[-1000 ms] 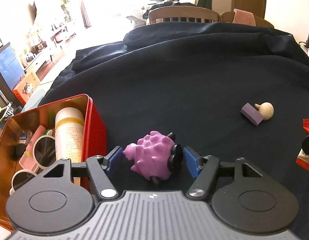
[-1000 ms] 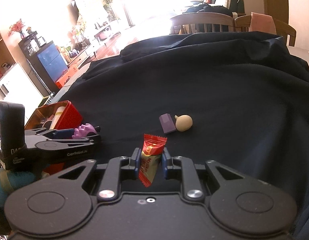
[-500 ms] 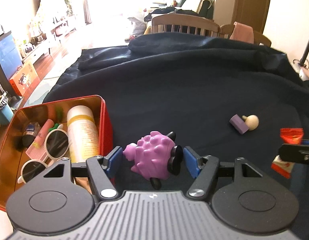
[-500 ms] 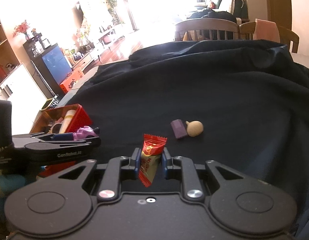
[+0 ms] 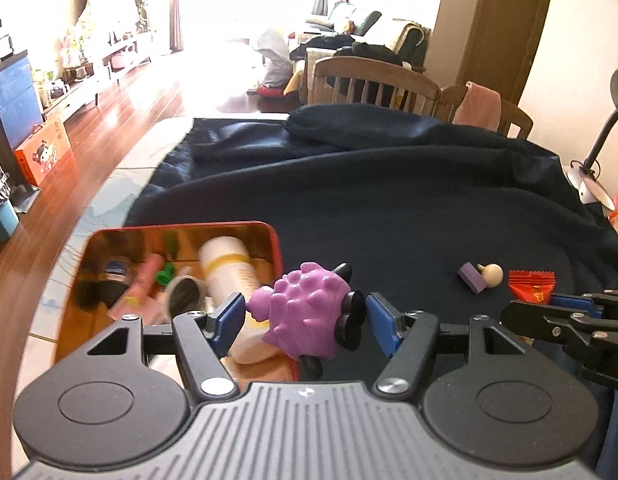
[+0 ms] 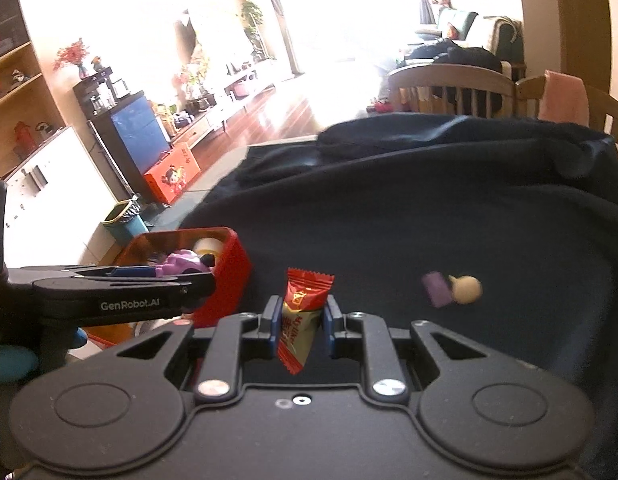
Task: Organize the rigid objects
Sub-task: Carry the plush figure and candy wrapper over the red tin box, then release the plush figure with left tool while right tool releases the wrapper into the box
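Two loads ride: my left hand-held gripper (image 5: pixel 305 316) pinches the purple toy (image 5: pixel 305 314) beside the red tin (image 5: pixel 109 240) at lower left; my right hand-held gripper (image 6: pixel 300 320) clamps a candy (image 6: pixel 303 312).

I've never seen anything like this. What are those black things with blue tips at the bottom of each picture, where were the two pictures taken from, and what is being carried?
There is no robot here: a person holds a two-finger grabbing tool in each hand, and each tool carries a wide-angle camera looking along its fingers.

One picture comes from the left gripper. Its blue pads are clamped on a purple bumpy toy, held over the edge of a red tin that already contains a white bottle, sunglasses and other small items.

The other picture comes from the right gripper, which pinches a red candy packet. The left tool shows at its left edge.

Both hover over a table draped in a dark cloth. Still lying on the cloth are a small purple block and a beige knob, side by side.
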`<action>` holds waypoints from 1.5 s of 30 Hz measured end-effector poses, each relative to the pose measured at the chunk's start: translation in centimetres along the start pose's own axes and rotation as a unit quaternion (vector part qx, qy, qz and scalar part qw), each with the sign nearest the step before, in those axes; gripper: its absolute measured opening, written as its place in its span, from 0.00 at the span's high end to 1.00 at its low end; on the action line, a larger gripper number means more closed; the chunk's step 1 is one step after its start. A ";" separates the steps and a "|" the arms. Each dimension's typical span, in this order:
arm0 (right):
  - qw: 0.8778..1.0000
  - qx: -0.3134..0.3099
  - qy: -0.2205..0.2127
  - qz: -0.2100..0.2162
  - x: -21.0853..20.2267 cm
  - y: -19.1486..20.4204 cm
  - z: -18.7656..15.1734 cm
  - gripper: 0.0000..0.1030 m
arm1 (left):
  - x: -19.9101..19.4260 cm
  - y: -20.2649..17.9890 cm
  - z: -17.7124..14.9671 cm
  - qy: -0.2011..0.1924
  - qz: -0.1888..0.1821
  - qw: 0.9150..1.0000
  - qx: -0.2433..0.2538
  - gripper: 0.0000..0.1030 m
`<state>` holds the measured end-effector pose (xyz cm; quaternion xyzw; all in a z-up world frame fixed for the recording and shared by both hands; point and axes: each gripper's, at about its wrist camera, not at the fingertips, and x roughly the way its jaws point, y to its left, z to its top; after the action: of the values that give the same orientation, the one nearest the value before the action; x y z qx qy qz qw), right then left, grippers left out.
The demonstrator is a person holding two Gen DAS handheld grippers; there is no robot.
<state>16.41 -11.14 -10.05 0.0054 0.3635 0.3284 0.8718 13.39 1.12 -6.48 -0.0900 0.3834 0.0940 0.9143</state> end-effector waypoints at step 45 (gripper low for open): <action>0.989 -0.113 0.098 0.005 15.3 14.9 1.0 0.81 | 7.3 13.8 2.4 0.031 -0.006 0.998 0.058 0.39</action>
<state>16.49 9.59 -15.27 -0.1235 0.4080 0.3707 0.8251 16.75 15.79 -11.36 -0.0424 0.4158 0.0635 0.9062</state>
